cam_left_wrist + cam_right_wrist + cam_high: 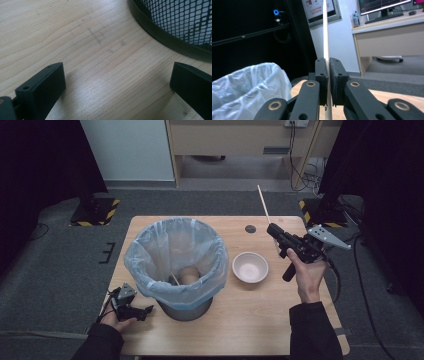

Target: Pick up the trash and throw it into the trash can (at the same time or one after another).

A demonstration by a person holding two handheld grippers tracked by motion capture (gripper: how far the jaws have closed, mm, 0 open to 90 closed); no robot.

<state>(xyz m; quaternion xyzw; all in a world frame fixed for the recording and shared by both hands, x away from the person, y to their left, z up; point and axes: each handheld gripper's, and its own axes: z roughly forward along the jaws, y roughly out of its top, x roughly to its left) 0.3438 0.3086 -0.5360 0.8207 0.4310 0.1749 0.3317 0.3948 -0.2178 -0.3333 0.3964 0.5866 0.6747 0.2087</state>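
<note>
Grey carpet surrounds a pale wooden counter [250,320], with dark curtains on both sides and a light wall and desk at the back. Near the counter's middle stands a mesh bin [176,265] lined with a pale blue plastic bag; some brownish things lie at its bottom, hard to make out. Just to the bin's right sits a small white bowl [250,267], apart from it.

Your right gripper [273,231] is raised above the counter's right side, beyond the bowl. Its jaws are pressed together on a thin wooden stick [263,203]. In the right gripper view the stick [326,30] runs straight between the two pads, rising well past their tips and reaching down below them too. From the high view the stick slants up and away toward the back of the room, clear of the bin and the bowl.

Your left gripper [142,311] rests low at the counter's front left corner, just beside the bin's base. Its jaws stand wide apart with only bare wood between them, and the bin's dark rim [160,32] lies ahead of them.
</note>
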